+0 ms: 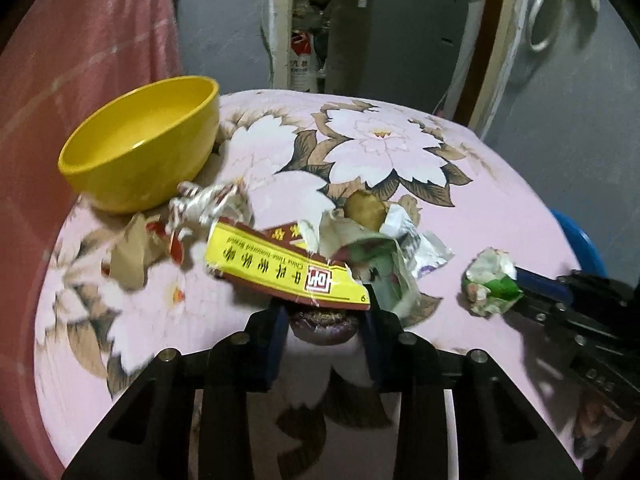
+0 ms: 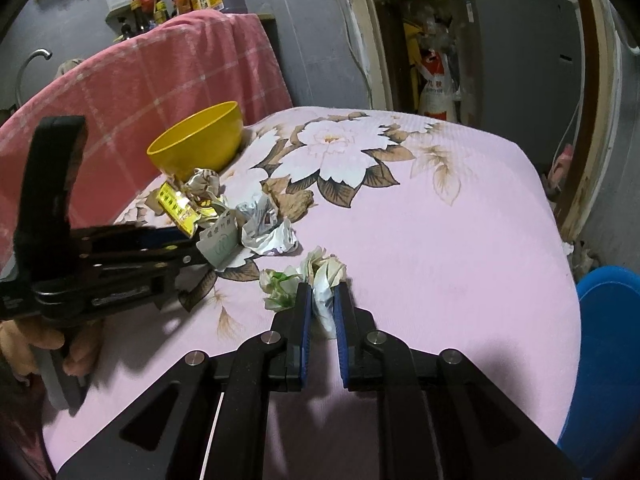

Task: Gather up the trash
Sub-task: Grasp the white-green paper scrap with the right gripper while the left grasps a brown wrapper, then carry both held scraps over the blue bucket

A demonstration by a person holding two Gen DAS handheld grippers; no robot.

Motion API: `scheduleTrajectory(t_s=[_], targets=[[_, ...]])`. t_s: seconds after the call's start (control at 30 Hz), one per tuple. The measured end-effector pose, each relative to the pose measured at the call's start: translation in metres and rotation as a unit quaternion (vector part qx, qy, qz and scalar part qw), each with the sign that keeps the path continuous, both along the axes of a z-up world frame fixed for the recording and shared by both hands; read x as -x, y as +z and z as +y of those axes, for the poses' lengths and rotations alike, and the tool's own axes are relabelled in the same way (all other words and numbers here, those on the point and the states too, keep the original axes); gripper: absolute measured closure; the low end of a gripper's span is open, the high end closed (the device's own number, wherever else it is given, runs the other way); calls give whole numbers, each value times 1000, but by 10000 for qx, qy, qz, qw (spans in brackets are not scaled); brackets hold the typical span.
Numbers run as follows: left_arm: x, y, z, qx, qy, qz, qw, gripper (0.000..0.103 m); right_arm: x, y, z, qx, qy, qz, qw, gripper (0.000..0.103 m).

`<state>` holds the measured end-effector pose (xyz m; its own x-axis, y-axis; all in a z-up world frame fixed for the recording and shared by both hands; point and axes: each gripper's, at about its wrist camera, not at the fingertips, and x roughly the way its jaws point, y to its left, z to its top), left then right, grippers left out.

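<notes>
- Left wrist view showed a pink floral cloth (image 1: 460, 208) that covered the whole table; every other thing lay on it.
- Behind the table hung a pink checked towel (image 2: 160, 76), and a grey cabinet (image 2: 520, 44) stood further back near the doorway.
- At the right edge of the table, lower down, a blue bin (image 2: 604, 356) was partly visible.
- A yellow bowl (image 1: 148, 140) stood upright at the far left of the cloth, touching the trash pile (image 1: 280, 240) in front of it.
- This pile was made of a yellow and red wrapper (image 1: 276, 268), crumpled white papers and a brown scrap, all overlapping.
- The left gripper (image 1: 324, 316) had its jaws moderately open, with one finger on each side of the near edge of the wrapper. Whether the pads really pressed on it, I could not tell, because the wrapper covered the tips.
- In the right wrist view, the right gripper (image 2: 323, 304) had its blue pads (image 2: 306, 320) narrowed around a crumpled white and green paper ball (image 2: 320, 276), which stuck out past the fingertips.
- The ball was well apart from the main pile, nearer to the right edge of the table.
</notes>
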<state>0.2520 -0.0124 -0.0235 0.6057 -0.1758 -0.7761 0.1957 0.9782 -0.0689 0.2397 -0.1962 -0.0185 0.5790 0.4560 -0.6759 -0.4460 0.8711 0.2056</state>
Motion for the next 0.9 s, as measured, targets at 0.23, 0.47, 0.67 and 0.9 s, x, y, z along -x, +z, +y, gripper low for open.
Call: scheduleTrajectory(t_s=[0.23,0.47,0.67,0.9], targets=[[43,9,6,293,234,-280,9989,74,8,3,4,-57,49,-209,9998,96],[76,40,9,826,279,-1086,9903,74,29,25,-4,-500,-3,-763,9958,96],[84,79,-1,1225,272,-1957,9726,74,65,61,-21,-841,-185,-1823,9795,96],[101,120,-29,1580,10,-2811,9466,74,105,96,-54,-954,-905,-3161,9396,96]])
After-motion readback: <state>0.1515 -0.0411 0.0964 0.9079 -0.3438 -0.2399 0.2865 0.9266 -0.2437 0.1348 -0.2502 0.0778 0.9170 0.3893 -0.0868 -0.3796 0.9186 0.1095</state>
